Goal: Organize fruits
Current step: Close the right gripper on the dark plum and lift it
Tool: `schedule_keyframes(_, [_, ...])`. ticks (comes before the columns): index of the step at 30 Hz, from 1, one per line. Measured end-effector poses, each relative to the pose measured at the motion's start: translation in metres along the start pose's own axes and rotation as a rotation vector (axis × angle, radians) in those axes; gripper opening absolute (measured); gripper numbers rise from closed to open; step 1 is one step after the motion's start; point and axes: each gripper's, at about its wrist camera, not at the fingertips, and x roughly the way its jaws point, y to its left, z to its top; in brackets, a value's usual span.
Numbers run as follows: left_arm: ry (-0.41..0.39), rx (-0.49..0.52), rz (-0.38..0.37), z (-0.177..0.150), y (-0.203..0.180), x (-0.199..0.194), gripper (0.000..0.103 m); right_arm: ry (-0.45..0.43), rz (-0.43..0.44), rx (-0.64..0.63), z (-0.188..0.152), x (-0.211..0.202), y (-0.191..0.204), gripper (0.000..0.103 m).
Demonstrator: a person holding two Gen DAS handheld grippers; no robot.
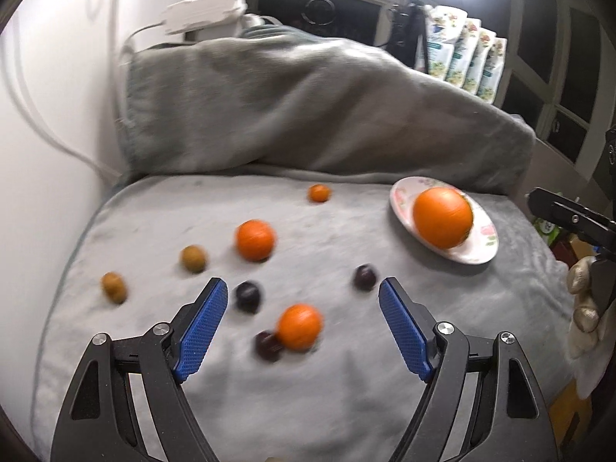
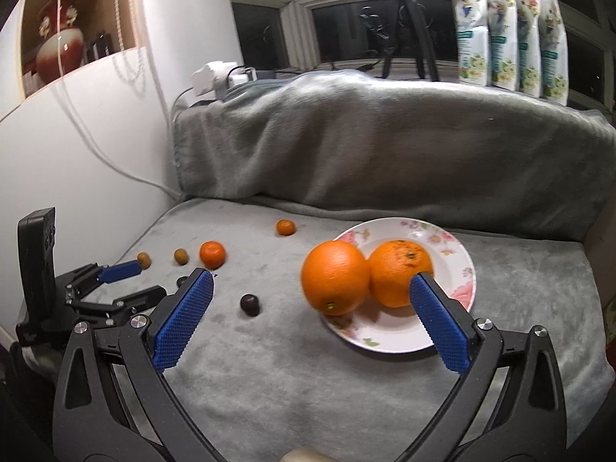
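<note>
A floral plate [image 2: 454, 265] on the grey blanket holds two large oranges [image 2: 334, 272] [image 2: 400, 271]; the left wrist view shows the plate [image 1: 481, 246] with one orange [image 1: 442, 217] visible. My right gripper [image 2: 312, 281] is open, just in front of the oranges, holding nothing. My left gripper [image 1: 302, 288] is open above a mandarin [image 1: 299, 326] and dark plums [image 1: 248, 295] [image 1: 365, 276] [image 1: 267, 345]. Another mandarin [image 1: 255, 240], a tiny one [image 1: 318, 193] and two brown-green fruits [image 1: 193, 258] [image 1: 114, 287] lie scattered. The left gripper [image 2: 115, 281] shows at left in the right wrist view.
A raised bolster under the grey blanket [image 1: 308, 107] backs the flat area. A white wall with cables [image 2: 77, 161] stands at left. A tripod [image 2: 408, 23] and tissue packs [image 2: 512, 34] stand on the window sill behind. The blanket edge drops off at right.
</note>
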Motion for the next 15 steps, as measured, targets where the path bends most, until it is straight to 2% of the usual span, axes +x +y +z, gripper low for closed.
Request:
schedule_keyframes(5, [0.013, -0.035, 0.029, -0.012, 0.023, -0.007, 0.081, 0.023, 0.042, -0.024, -0.003, 0.006, 0.013, 0.103])
schedule_keyframes(12, [0.033, -0.080, 0.032, -0.020, 0.042, -0.005, 0.080, 0.071, 0.095, -0.078, -0.013, 0.021, 0.037, 0.103])
schedule_keyframes(15, [0.040, -0.091, 0.008, -0.023, 0.046, -0.003, 0.074, 0.093, 0.123, -0.096, -0.016, 0.029, 0.046, 0.103])
